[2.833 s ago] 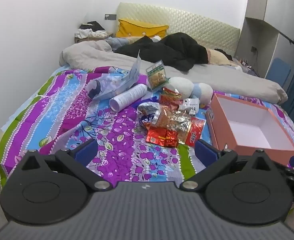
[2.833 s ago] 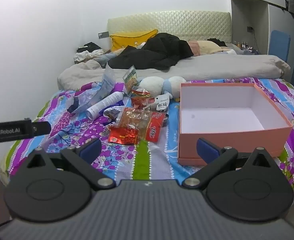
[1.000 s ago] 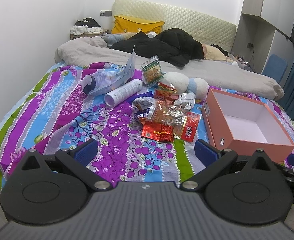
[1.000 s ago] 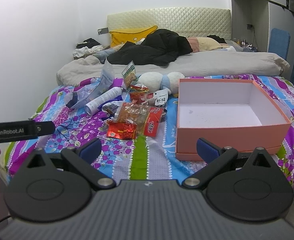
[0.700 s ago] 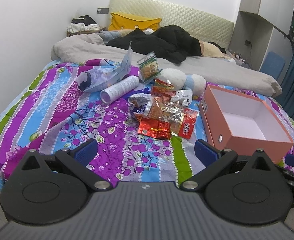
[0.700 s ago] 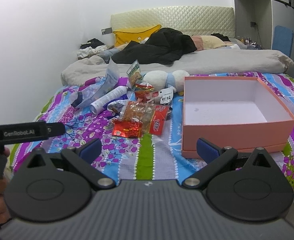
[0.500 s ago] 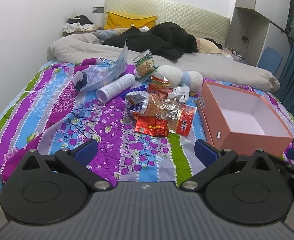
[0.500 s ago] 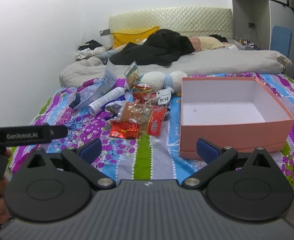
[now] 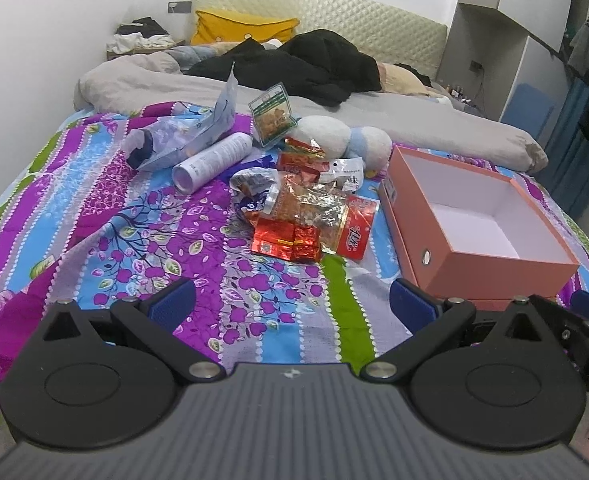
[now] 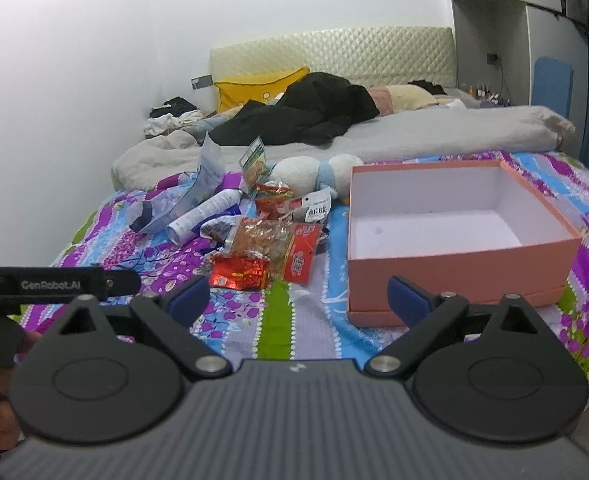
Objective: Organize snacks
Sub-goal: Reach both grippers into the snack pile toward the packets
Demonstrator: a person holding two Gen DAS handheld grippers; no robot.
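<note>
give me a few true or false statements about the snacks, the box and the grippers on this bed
1. The pink box is empty. True.
2. The snack pile lies inside the box. False: it lies on the bedspread beside the box, on its left in the right wrist view.
3. The left gripper holds a red packet. False: it is open, with nothing between its fingers.
4. The right gripper is open and empty. True.
5. A white tube lies on its side near the snacks. True.
</note>
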